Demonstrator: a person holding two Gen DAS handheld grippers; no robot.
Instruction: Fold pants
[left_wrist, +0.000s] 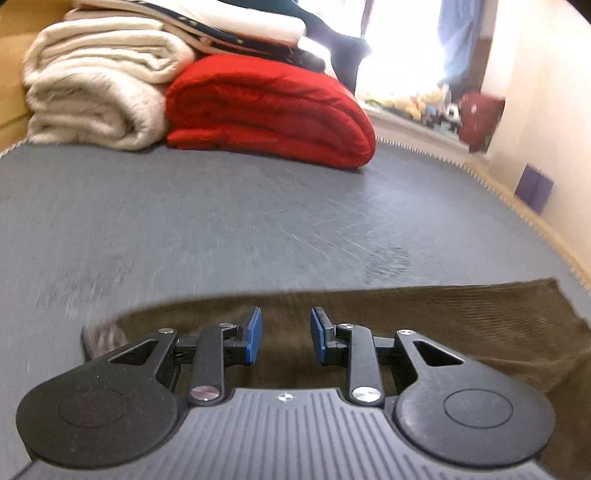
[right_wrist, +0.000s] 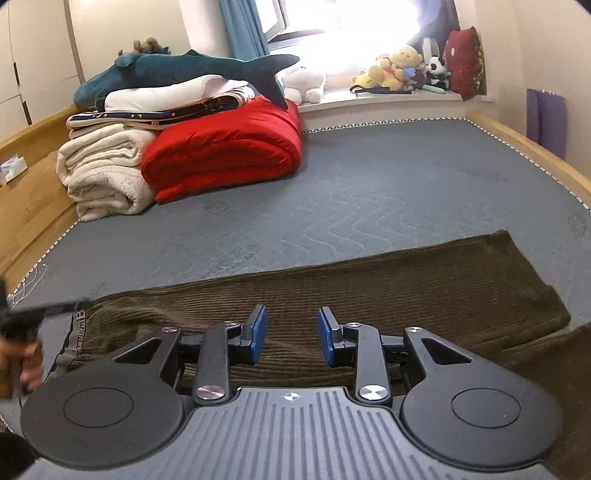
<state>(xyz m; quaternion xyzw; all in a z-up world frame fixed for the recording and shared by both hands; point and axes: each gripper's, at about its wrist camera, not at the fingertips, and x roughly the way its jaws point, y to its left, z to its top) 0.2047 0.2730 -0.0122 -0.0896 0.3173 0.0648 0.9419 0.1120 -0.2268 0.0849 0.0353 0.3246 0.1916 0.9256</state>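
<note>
Dark brown corduroy pants (right_wrist: 369, 291) lie flat across the near part of a grey mattress (right_wrist: 369, 192), waistband at the left (right_wrist: 75, 328), legs running right. My right gripper (right_wrist: 291, 336) hovers above the middle of the pants, open, nothing between its blue pads. In the left wrist view the pants (left_wrist: 461, 314) fill the lower right, and my left gripper (left_wrist: 285, 334) hangs over their near-left part, open and holding nothing. That view is blurred. A hand (right_wrist: 22, 354) with a dark blurred shape shows at the left edge of the right wrist view, beside the waistband.
At the back left of the mattress are folded cream blankets (right_wrist: 107, 173), a red quilt (right_wrist: 229, 147), and on top of these a shark plush (right_wrist: 184, 70). A wooden bed frame (right_wrist: 532, 147) borders the mattress. Soft toys (right_wrist: 395, 66) line the windowsill.
</note>
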